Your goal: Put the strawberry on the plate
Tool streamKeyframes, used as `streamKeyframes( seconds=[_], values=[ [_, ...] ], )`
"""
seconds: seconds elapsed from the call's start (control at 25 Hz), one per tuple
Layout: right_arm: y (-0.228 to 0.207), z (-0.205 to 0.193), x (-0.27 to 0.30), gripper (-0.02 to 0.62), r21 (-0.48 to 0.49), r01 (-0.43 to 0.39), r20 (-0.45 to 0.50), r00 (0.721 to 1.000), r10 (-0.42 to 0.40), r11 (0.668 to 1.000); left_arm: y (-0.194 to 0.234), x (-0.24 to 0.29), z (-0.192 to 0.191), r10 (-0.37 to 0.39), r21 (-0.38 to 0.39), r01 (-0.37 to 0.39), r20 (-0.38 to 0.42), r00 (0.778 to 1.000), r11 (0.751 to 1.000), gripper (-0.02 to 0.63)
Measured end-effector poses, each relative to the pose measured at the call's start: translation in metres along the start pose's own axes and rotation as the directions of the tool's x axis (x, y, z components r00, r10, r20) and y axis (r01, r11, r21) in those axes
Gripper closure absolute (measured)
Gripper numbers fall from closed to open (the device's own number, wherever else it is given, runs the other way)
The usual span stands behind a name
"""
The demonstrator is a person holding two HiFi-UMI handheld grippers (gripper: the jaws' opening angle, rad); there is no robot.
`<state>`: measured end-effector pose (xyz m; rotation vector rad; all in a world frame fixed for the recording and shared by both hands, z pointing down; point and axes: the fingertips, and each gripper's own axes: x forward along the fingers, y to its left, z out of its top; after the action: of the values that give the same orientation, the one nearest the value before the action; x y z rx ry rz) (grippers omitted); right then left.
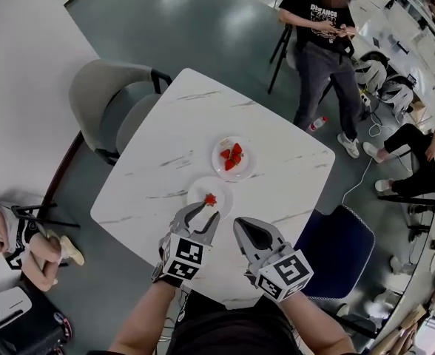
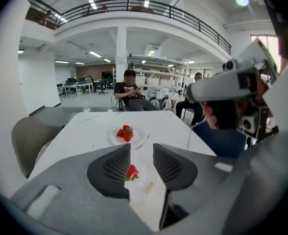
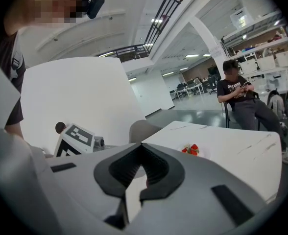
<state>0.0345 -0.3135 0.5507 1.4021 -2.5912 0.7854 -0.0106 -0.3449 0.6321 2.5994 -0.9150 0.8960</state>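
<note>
One red strawberry [image 1: 211, 199] lies on the near white plate [image 1: 196, 188] on the marble table [image 1: 166, 146]. A second plate [image 1: 219, 148] farther back holds several strawberries [image 1: 232, 157]. My left gripper [image 1: 201, 211] hovers just above the near plate's front edge, open and empty. In the left gripper view the single strawberry [image 2: 132, 172] shows below, between the spread fingers [image 2: 113, 168] of the left gripper [image 2: 141, 151]. My right gripper [image 1: 245, 228] is beside it to the right, shut on nothing. The right gripper view shows the right gripper [image 3: 142, 148] with its tips touching and the far strawberries [image 3: 190, 150].
A grey chair [image 1: 106, 102] stands at the table's far left, a blue chair [image 1: 336, 250] at its near right. A person [image 1: 321, 43] stands beyond the table's far corner. Another person sits at the right. The table's near edge is under my grippers.
</note>
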Motion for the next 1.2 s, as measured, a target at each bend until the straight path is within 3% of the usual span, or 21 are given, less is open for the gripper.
streamKeyframes(
  seconds=[0.04,0.12,0.24,0.6,1.2],
  values=[
    [0.004,0.005,-0.005,0.592,-0.004,-0.001,0.001,1.0,0.001,1.0,-0.004,-0.011,0.011,-0.003,-0.027,0.004,0.034,0.999,1.0,0.453],
    [0.013,0.014,-0.013,0.592,-0.012,-0.011,0.008,1.0,0.012,1.0,-0.008,-0.034,0.032,0.003,-0.079,0.004,0.099,0.995,0.997,0.576],
    [0.029,0.03,-0.026,0.592,-0.029,-0.031,0.028,0.999,0.032,0.999,-0.017,-0.066,0.061,0.001,-0.127,0.022,0.18,0.984,0.992,0.592],
    [0.065,0.079,-0.064,0.592,-0.097,-0.077,0.083,0.993,0.085,0.992,-0.064,-0.147,0.13,0.01,-0.159,0.05,0.353,0.935,0.986,0.595],
    [0.116,0.116,-0.118,0.594,-0.19,-0.143,0.12,0.979,0.167,0.971,-0.121,-0.227,0.172,0.037,-0.16,0.045,0.474,0.88,0.986,0.595]
  ],
)
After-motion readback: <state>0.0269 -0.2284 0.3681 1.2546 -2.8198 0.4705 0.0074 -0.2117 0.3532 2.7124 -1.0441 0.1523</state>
